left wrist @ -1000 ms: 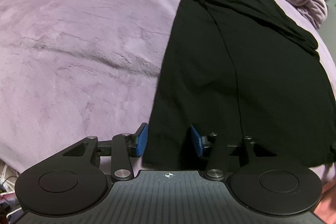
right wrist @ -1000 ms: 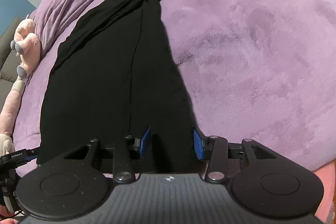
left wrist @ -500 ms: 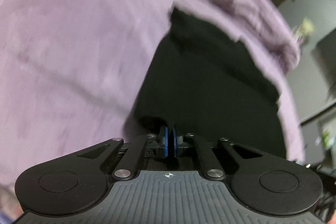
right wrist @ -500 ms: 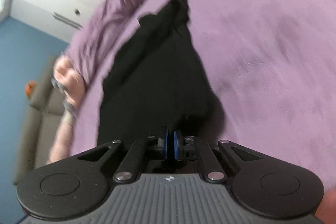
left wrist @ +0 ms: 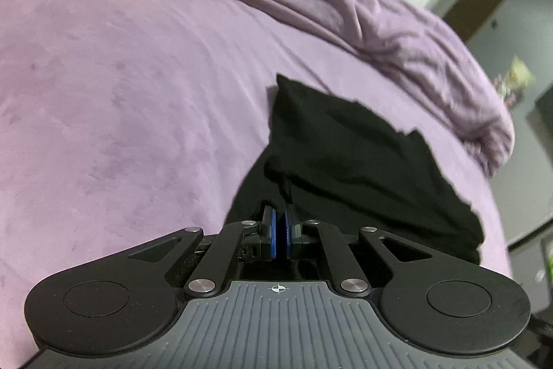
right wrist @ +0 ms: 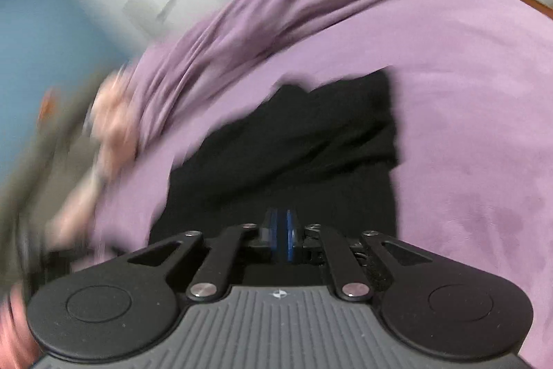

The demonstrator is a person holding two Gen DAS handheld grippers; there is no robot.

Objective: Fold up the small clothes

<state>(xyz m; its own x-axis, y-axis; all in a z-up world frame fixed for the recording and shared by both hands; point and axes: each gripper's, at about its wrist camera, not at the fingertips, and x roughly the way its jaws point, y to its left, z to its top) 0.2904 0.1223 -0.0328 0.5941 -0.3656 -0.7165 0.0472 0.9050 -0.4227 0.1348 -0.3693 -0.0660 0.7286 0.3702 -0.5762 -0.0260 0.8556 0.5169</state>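
Lifted and carried toward the top of the frame since the earlier view: near hem of the black garment (left wrist: 363, 168), now doubled over its far half. Spread on the purple blanket (left wrist: 138, 92), centre-right in the left view; long axis running from the bottom centre toward the upper right. First lengthwise fold under way, hem not yet laid down. Left gripper (left wrist: 280, 232) pinched tight on the hem. Right gripper (right wrist: 282, 236) nearly closed on cloth, jaws just easing apart.

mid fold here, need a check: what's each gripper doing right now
Left gripper: shut on the near edge of the black garment.
Right gripper: jaws close together at the garment's edge; blurred, grip cannot be told.
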